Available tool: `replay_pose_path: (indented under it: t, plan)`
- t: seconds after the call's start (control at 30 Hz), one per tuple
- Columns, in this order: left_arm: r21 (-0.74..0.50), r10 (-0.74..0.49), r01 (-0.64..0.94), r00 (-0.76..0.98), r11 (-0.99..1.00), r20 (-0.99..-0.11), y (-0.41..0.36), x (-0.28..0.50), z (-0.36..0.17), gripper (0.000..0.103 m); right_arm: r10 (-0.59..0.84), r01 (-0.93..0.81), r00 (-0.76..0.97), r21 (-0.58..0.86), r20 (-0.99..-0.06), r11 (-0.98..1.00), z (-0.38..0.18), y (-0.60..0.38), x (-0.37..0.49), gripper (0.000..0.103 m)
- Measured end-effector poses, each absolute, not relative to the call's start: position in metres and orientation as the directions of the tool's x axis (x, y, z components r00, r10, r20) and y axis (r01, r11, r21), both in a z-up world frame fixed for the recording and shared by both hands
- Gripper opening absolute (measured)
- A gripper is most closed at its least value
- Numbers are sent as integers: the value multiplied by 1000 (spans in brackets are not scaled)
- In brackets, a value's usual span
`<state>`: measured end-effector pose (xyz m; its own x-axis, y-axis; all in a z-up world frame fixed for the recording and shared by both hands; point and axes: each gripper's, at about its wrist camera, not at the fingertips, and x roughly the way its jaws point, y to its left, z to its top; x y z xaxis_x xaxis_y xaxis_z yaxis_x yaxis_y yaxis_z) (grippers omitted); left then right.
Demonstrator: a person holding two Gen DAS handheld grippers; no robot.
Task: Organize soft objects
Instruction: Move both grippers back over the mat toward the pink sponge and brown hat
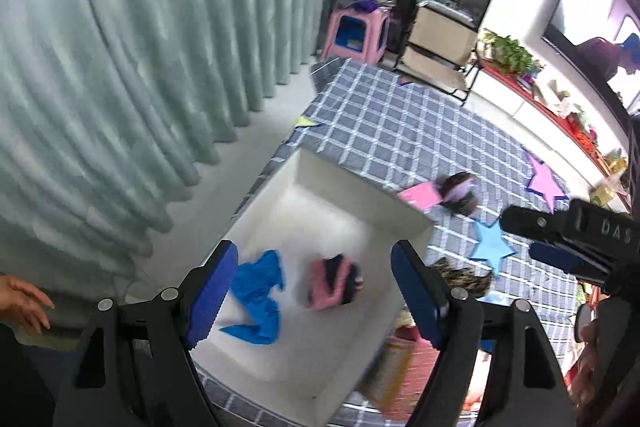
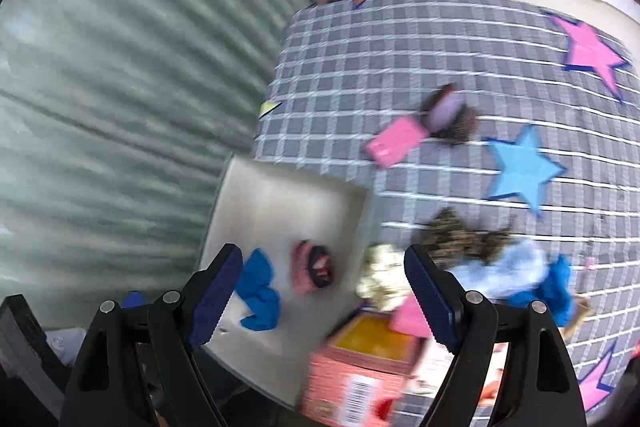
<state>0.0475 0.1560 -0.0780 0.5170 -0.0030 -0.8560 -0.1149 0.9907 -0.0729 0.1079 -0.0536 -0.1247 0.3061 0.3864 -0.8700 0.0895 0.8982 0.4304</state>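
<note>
Sorting so far: two soft items lie inside the white box point(image 1: 320, 227), a blue cloth point(image 1: 256, 297) and a pink-and-dark rolled piece point(image 1: 334, 285), so the job looks partly done.
Left to do: by judgement, a fair share. A camouflage-pattern cloth point(image 2: 464, 237), a pale blue cloth point(image 2: 504, 273), a cream floral bundle point(image 2: 380, 277) and a pink-and-purple item with a dark fuzzy end point(image 2: 424, 127) are outside the box on the checked bench point(image 2: 400, 47).
Where the loose things lie: in the right wrist view the camouflage and pale blue cloths sit at about 3 o'clock from the box, just beside it; the pink-and-purple item sits at about 1 o'clock, a little apart.
Left tool point(image 1: 314, 291): wide, nothing between its blue pads; it hangs above the box, pointing down into it, with both stored items framed in the gap.
Right tool point(image 2: 324, 297): also wide and empty; it is raised over the box's near right edge, tilted down, with the box on one side of its gap and the cloth pile on the other. From the left wrist view it shows at 3 o'clock, above the bench.
Other things: an orange-red carton point(image 2: 360, 375) beside the box at 5 o'clock; paper stars, one blue point(image 2: 524, 171), lie flat on the bench.
Clarity: both views are blurred, so the fabrics' folds cannot be read.
</note>
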Motion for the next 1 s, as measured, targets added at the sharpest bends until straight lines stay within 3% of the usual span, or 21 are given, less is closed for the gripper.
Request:
replay_pose_path:
  t: [0.2,0.5,0.77,1.0]
  plan:
    - [-164,-124,-32,516,986,-848,98,61,-69,83,344,192,349,425,-872,884,-124,-151,88,84]
    - [-88,-74,-11,432,996,-899,6,89,-101,83,382,224,339,468,-860,855,-154,-244,88,84]
    - [53,-39,184,461,981,-887,-35,123,-118,83,324,-30,371,338,-870,941,-166,-247,115,84]
    - [9,-145,386,367,922,-919,-21,181,-166,83,311,-308,323,212,-894,927,-198,-197,159,84]
